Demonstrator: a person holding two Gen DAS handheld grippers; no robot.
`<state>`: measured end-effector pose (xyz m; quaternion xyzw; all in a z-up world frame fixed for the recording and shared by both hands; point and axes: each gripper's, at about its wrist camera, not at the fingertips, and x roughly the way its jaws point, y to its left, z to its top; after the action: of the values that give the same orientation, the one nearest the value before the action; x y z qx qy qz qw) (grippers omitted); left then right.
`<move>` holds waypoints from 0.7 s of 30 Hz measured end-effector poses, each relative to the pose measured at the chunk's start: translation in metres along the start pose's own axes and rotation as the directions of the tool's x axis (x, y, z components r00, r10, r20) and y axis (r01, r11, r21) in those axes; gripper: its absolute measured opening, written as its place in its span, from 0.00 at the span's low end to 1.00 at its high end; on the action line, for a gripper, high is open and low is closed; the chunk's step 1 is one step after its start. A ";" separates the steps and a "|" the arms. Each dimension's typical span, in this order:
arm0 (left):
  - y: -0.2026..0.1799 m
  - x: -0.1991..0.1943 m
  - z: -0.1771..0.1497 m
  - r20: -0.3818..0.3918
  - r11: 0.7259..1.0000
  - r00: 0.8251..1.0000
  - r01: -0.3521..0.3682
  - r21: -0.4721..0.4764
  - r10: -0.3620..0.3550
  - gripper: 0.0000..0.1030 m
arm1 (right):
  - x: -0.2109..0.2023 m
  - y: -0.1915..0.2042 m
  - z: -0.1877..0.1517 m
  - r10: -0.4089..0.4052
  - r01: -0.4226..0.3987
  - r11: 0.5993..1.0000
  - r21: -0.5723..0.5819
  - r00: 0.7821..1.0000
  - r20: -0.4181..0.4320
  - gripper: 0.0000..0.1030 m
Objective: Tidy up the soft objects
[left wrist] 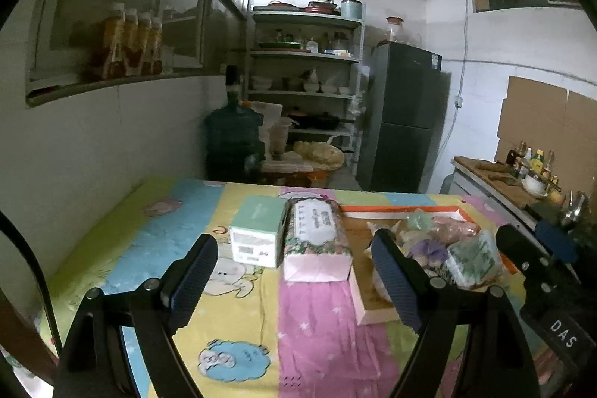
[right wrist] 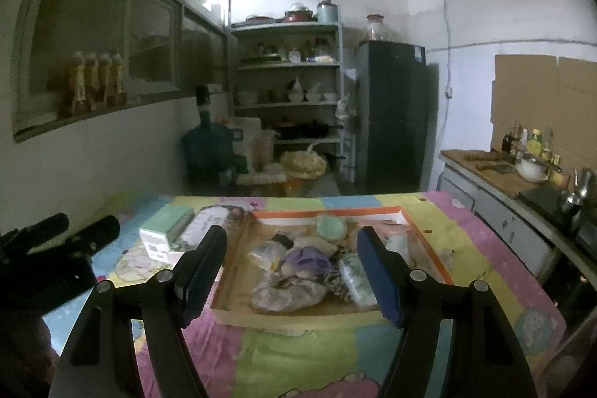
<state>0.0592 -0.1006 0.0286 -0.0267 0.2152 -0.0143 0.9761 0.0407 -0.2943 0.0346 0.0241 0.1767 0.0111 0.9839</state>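
The print on the pale green cardboard box (left wrist: 257, 234) and on the long floral-wrapped tissue pack (left wrist: 317, 241) is too blurred to read. The heap of small plastic-wrapped soft packets (right wrist: 298, 267) in the shallow orange-rimmed cardboard tray (right wrist: 328, 210) overlap, hiding each other's outlines, and the left gripper's right blue finger pad (left wrist: 393, 280) covers the tray's near side

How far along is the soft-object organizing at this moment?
Done, apparently: a green box and a floral tissue pack lie side by side on the tablecloth, left of the tray. In hand: nothing; the left gripper and the right gripper are both open and empty. Left: a heap of soft packets in the tray.
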 end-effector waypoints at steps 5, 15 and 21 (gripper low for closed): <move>0.003 -0.017 -0.013 0.001 1.000 1.000 -0.001 0.009 0.001 0.82 | -0.013 0.009 -0.010 0.023 -0.023 1.000 0.011 1.000 -0.009 0.73; 0.011 -0.034 -0.027 0.002 1.000 1.000 -0.017 0.006 0.017 0.82 | -0.031 0.019 -0.026 -0.029 0.029 0.999 0.036 0.999 -0.027 0.73; 0.015 -0.038 -0.027 0.013 1.000 1.000 -0.012 0.005 0.012 0.82 | -0.039 0.028 -0.027 -0.044 0.044 0.999 0.009 0.999 -0.016 0.73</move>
<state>0.0139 -0.0858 0.0188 -0.0228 0.2089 -0.0089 0.9776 -0.0053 -0.2662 0.0241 0.0246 0.1851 -0.0113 0.9823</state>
